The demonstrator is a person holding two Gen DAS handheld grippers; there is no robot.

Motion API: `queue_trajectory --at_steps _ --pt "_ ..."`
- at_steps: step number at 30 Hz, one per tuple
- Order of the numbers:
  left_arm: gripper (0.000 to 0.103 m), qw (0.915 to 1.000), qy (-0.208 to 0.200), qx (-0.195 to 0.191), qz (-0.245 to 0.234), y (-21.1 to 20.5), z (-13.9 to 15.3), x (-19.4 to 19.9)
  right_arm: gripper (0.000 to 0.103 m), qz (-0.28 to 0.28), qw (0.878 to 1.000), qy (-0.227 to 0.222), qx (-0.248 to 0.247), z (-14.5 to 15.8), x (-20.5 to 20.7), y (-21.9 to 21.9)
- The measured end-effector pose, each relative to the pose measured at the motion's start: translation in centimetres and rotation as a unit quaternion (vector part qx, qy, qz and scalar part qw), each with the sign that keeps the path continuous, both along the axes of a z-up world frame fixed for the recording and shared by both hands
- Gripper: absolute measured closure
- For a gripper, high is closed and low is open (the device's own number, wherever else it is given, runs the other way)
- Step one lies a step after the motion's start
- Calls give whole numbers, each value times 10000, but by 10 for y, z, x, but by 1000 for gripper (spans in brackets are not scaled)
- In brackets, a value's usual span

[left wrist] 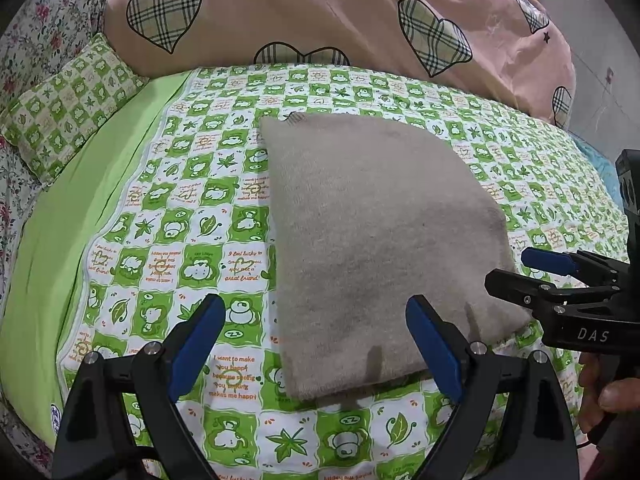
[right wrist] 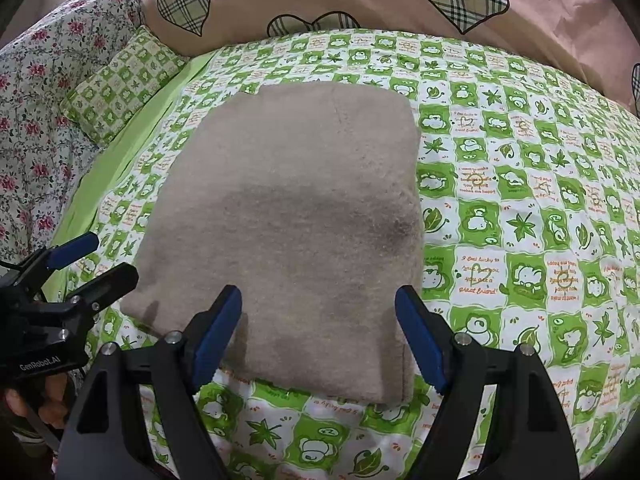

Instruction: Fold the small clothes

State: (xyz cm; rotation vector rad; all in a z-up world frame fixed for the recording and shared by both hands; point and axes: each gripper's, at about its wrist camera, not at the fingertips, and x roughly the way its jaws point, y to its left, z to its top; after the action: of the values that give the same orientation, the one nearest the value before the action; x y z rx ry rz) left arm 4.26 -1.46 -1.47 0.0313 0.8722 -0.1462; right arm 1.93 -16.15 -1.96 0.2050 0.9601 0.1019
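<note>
A beige fuzzy garment (left wrist: 376,240) lies folded into a flat rectangle on the green patterned bedspread (left wrist: 192,208); it also fills the middle of the right wrist view (right wrist: 296,216). My left gripper (left wrist: 316,344) is open and empty, just above the garment's near left corner. My right gripper (right wrist: 320,336) is open and empty over the garment's near edge. The right gripper shows from the side in the left wrist view (left wrist: 516,272), at the garment's right edge. The left gripper shows in the right wrist view (right wrist: 104,256), at the garment's left edge.
A pink duvet with plaid hearts (left wrist: 320,12) is piled along the far side of the bed. A small green patterned pillow (left wrist: 68,104) and a floral quilt (right wrist: 36,92) lie at the left. A plain green sheet strip (left wrist: 60,216) runs along the left.
</note>
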Motion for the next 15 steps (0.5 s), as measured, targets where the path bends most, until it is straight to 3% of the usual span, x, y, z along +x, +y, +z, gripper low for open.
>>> queue_trajectory --at_steps 15 --pt "11 10000 8 -58 -71 0 2 2 24 41 10000 -40 4 5 -1 2"
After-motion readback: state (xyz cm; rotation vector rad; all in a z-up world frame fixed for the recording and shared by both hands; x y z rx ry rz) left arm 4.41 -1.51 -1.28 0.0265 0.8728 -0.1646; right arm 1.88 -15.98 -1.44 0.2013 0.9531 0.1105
